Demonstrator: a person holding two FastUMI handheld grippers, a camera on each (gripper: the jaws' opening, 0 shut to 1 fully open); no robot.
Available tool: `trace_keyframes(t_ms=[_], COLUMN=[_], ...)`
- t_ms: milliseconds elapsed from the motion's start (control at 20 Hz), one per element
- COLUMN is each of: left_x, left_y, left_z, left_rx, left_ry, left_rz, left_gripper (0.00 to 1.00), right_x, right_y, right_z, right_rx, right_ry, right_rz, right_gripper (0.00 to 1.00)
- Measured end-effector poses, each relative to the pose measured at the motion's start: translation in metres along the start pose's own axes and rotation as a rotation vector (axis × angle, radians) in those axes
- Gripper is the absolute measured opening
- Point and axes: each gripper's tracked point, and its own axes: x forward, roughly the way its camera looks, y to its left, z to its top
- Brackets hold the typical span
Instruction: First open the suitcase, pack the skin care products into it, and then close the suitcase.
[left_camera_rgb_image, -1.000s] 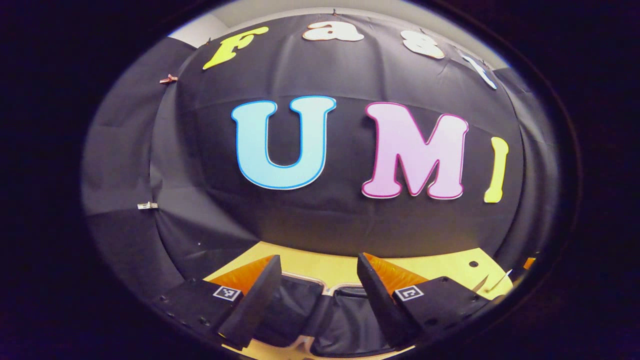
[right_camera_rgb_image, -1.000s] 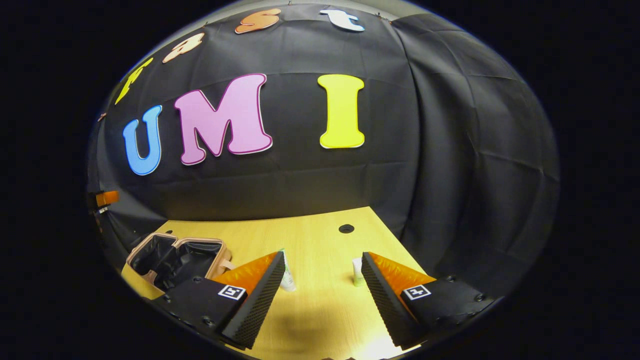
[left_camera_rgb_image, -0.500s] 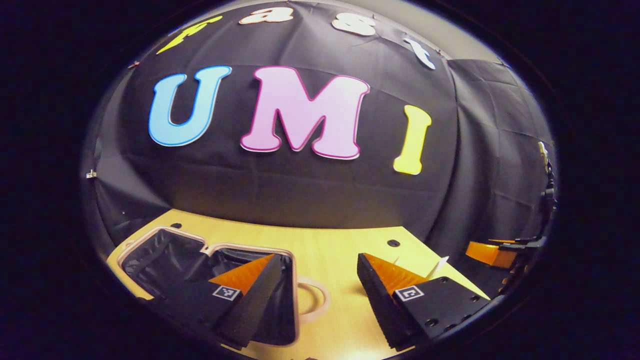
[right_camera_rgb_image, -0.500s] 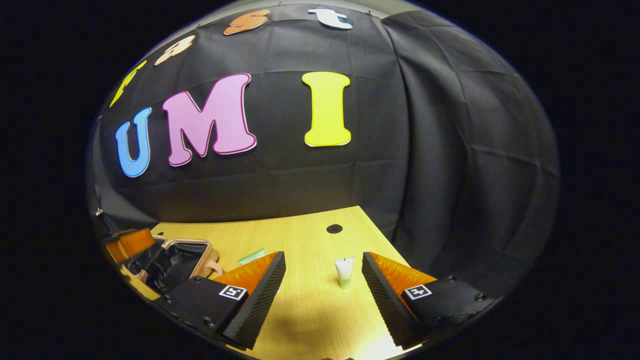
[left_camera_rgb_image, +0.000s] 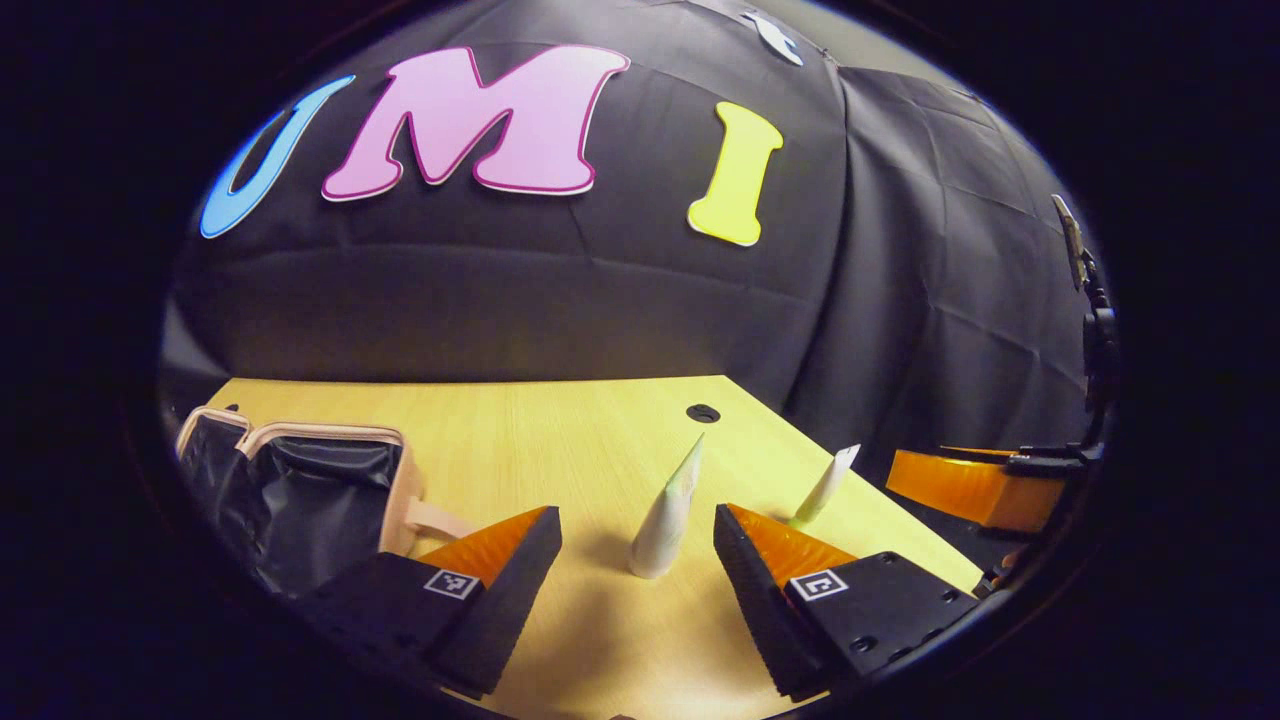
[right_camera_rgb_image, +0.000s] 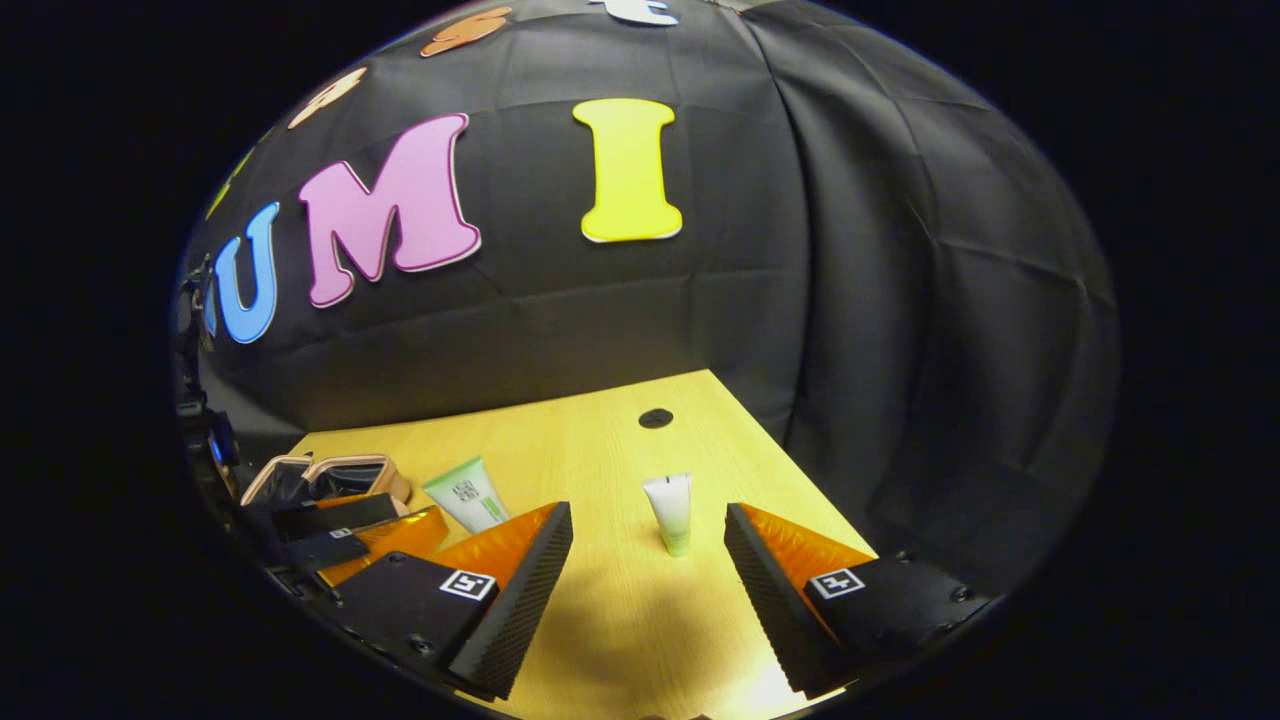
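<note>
Standing on a pale wooden worktop (left_camera_rgb_image: 560, 420) against black cloth walls, two skincare tubes, larger tube (left_camera_rgb_image: 664, 520) between the spread left tool (left_camera_rgb_image: 636, 545), smaller tube (right_camera_rgb_image: 670, 512) between the spread right tool (right_camera_rgb_image: 648, 545), open suitcase (left_camera_rgb_image: 300, 490) at far left, cable hole (right_camera_rgb_image: 656, 418) beyond.

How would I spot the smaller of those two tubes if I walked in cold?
Find the wooden table and its round hole. The small tube stands upright just in front of it, cap down. Unlike the bigger tube nearer the open suitcase, it is slimmer, with a green base.
</note>
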Motion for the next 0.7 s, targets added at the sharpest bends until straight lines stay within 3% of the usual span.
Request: trace_keyframes(t_ms=[350,600,650,700], left_x=[0.08,0.103,0.104,0.105], left_y=[-0.015,-0.015,-0.013,-0.008], left_z=[-0.035,-0.054,-0.054,-0.054], left_rx=[0.03,0.027,0.029,0.037], left_ry=[0.085,0.135,0.134,0.129], left_rz=[-0.006,0.033,0.044,0.072], left_gripper=[0.95,0.89,0.87,0.75], right_x=[0.047,0.078,0.081,0.084], right_y=[-0.017,-0.021,-0.022,-0.023], right_z=[-0.039,-0.051,-0.053,-0.054], right_rx=[0.048,0.08,0.081,0.077], right_ry=[0.096,0.121,0.12,0.121], right_rz=[-0.06,-0.101,-0.106,-0.113], right_gripper=[0.98,0.98,0.98,0.97])
